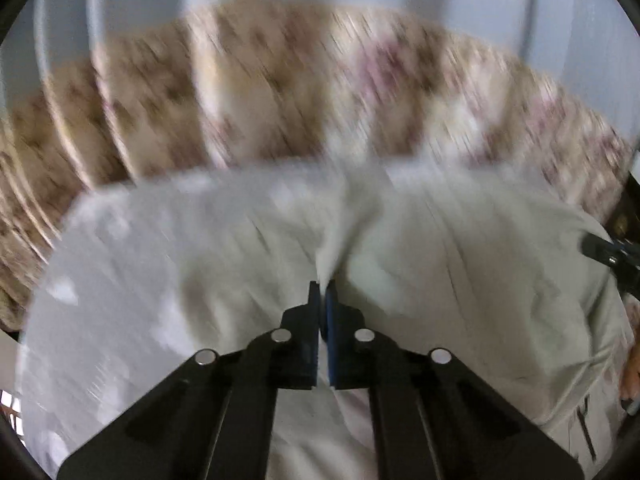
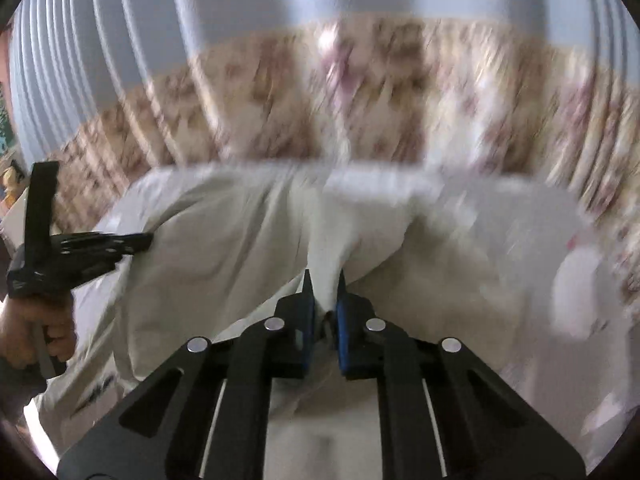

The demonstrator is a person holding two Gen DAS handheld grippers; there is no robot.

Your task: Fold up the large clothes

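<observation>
A large pale grey-green garment (image 1: 460,240) lies spread over a floral bed cover, blurred by motion in both views. My left gripper (image 1: 322,286) is shut on a pinched ridge of that cloth, which rises in a fold from between its blue pads. In the right wrist view the same garment (image 2: 224,240) bunches up where my right gripper (image 2: 325,280) is shut on a fold of it. The left gripper (image 2: 140,242) also shows at that view's left edge, held by a hand (image 2: 36,328). The right gripper's tip (image 1: 600,246) shows at the left wrist view's right edge.
A beige and pink floral bed cover (image 1: 240,100) stretches behind the garment, also in the right wrist view (image 2: 380,100). A pale blue-grey wall or curtain (image 2: 240,8) stands beyond it. A dark zip or seam (image 1: 586,428) shows on the garment at lower right.
</observation>
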